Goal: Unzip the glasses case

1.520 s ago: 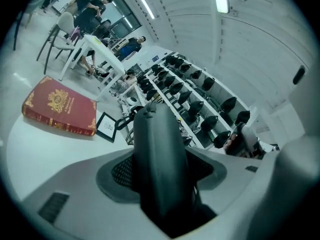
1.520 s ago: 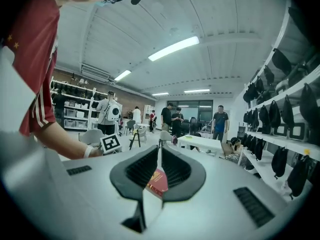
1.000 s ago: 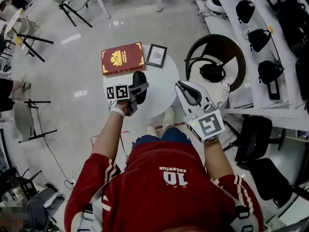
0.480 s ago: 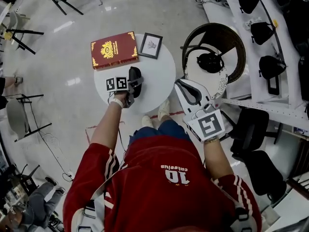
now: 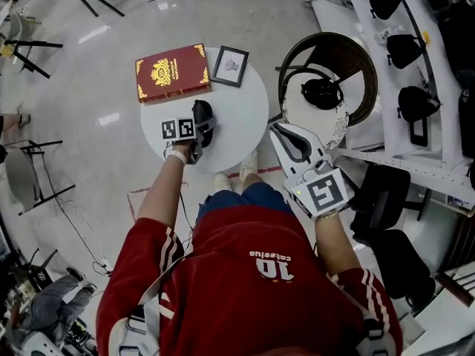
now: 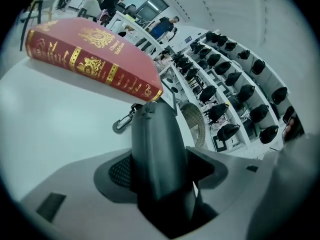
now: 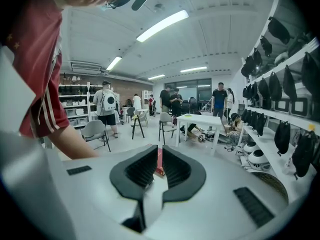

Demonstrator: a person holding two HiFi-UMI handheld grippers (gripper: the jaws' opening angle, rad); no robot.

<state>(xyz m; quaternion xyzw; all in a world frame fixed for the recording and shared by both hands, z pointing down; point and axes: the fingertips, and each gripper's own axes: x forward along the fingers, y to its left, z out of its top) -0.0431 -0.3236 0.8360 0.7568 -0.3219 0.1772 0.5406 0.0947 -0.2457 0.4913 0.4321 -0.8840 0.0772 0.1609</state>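
The black glasses case [image 5: 201,113] lies lengthwise between the jaws of my left gripper [image 5: 202,122], low over the small round white table [image 5: 245,121]. In the left gripper view the case [image 6: 160,154] fills the gap, both pads lie against its sides, and a metal clip [image 6: 121,124] hangs at its far end above the tabletop. These jaws have just been opening slightly with the case still between them. My right gripper [image 5: 279,131] hovers off the table's right edge; its jaws are shut with nothing in them [image 7: 160,160].
A red book with gold trim [image 5: 171,73] [image 6: 90,59] and a small framed picture [image 5: 231,66] lie at the table's far side. A round wicker chair [image 5: 326,87] stands to the right. Shelves of black bags [image 5: 401,50] run along the right wall.
My left gripper has come down with the case from above the table to just over its top, near the book. The right gripper has dropped slightly.
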